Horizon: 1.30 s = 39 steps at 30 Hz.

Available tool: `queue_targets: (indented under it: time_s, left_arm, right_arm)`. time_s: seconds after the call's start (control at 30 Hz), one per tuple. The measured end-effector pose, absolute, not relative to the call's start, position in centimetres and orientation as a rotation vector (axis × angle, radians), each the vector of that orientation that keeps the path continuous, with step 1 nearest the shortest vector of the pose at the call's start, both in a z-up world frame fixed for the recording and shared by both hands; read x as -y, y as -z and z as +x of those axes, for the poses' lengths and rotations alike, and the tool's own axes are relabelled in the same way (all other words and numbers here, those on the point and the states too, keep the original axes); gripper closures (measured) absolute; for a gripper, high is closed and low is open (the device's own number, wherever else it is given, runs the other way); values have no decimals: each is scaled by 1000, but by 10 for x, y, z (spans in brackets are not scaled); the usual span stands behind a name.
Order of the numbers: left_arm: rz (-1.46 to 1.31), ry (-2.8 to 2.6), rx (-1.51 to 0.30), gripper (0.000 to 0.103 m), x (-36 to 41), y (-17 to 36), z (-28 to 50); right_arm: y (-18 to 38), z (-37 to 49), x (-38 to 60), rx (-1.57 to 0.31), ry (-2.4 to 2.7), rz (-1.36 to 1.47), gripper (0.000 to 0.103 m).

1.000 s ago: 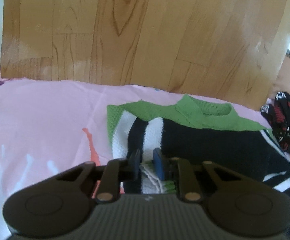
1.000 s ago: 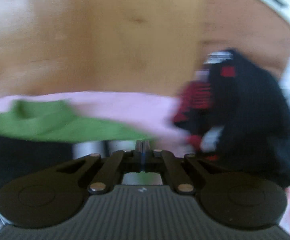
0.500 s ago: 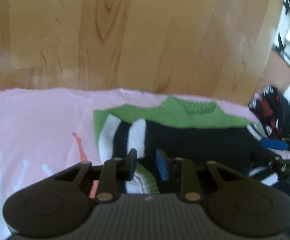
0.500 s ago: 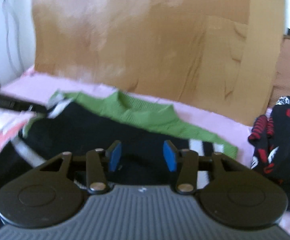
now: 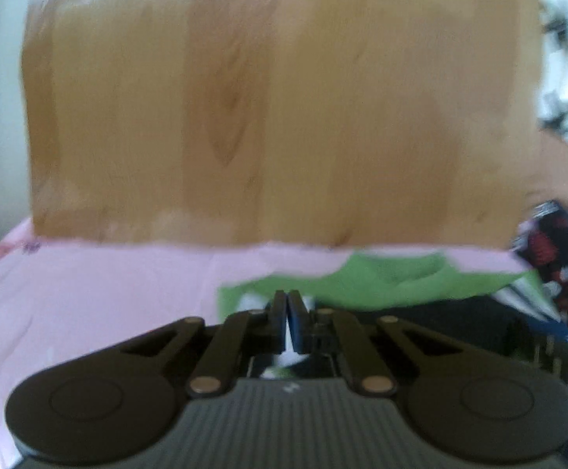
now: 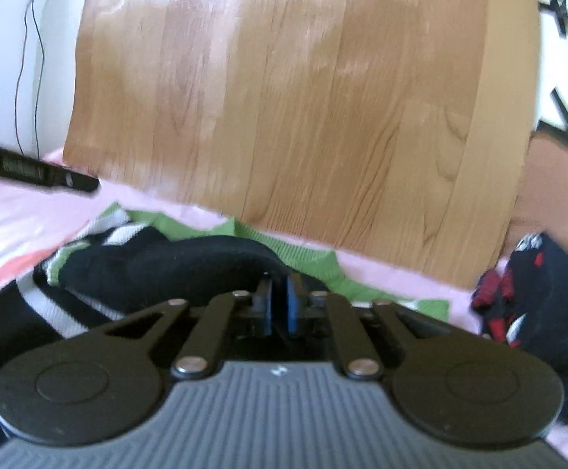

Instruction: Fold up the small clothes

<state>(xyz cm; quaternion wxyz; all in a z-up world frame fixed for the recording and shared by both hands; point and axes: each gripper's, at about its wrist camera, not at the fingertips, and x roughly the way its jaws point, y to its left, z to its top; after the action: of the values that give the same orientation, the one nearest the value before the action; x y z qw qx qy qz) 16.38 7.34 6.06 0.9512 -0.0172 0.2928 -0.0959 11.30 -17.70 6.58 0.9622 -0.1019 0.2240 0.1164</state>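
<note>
Gripping striped sweater (image 6: 174, 262), both tools, lettering unreadable

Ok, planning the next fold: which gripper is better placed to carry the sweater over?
Right, probably: the right gripper looks shut on a raised black fold of the sweater. The left gripper pinches only its striped side edge.

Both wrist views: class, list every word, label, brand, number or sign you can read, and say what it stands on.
None can be read.
Left gripper side, right wrist view: pale lettering, too blurred.
Dark garment: white and red print, too blurred.
Right gripper body: small pale mark, no legible letters.
Sweater: no text visible.
</note>
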Motion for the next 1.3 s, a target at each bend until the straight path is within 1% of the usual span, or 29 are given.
queue_targets:
  time_s: [0.03,0.07,0.13,0.2,0.27,0.33,0.43,0.47,0.53,0.57,0.63,0.7,0.83,0.9,0.93,0.97,1.0,1.07,1.13,1.23,1.3]
  left_arm:
    - [-45,195,-646,100,-77,-53,172]
    - [-59,195,-696,100,-80,-46,180]
    - [-75,186,-713,99,-81,-44,184]
    - [-87,211,-680,98,-82,-51,178]
    - [-92,265,-649,98,-78,-59,167]
    - [-76,310,-629,94,-71,-63,161]
    - [-13,332,-634,93,-55,-60,158]
    - [10,331,-645,93,-52,-58,159]
    - [28,314,-685,90,-51,-51,165]
    - [26,300,-705,90,-53,-48,169]
    - [9,265,-730,88,-60,-45,176]
    - [-34,238,-737,83,-75,-47,178]
    - [-123,212,-722,74,-99,-54,181]
    - [-153,202,-711,71,-106,-58,180]
    - [-165,195,-703,71,-110,-60,180]
    - [-175,189,-696,70,-113,-62,179]
    - [-182,186,-692,69,-115,-64,177]
    - [-194,183,-687,68,-120,-68,177]
    - [-199,182,-683,66,-121,-69,178]
    - [-205,182,-680,65,-123,-70,177]
    - [-209,180,-677,64,-125,-71,176]
  right_arm:
    - [-56,122,175,-542,-276,-215,73]
    - [-50,128,175,-606,-301,-212,70]
    - [-49,127,182,-601,-296,-171,68]
    - [-61,126,197,-577,-289,-80,68]
    - [-72,126,210,-534,-261,-6,69]
    - [-80,131,220,-515,-240,60,70]
    - [-78,139,214,-543,-256,119,84]
    - [-72,143,207,-567,-274,114,87]
    - [-51,149,178,-675,-346,4,85]
    - [-44,140,163,-625,-338,-96,84]
    - [-44,139,144,-609,-309,-212,84]
    - [-53,142,139,-628,-309,-197,85]
    - [-68,127,140,-535,-380,-129,85]
    - [-71,121,128,-518,-439,-139,84]
    - [-71,119,118,-518,-470,-160,81]
    - [-69,116,109,-511,-502,-195,75]
    - [-67,112,96,-497,-531,-246,72]
    - [-60,106,74,-468,-581,-349,63]
    - [-53,106,57,-453,-605,-414,58]
    - [-46,119,39,-452,-607,-448,56]
    - [-40,130,30,-488,-613,-483,60]
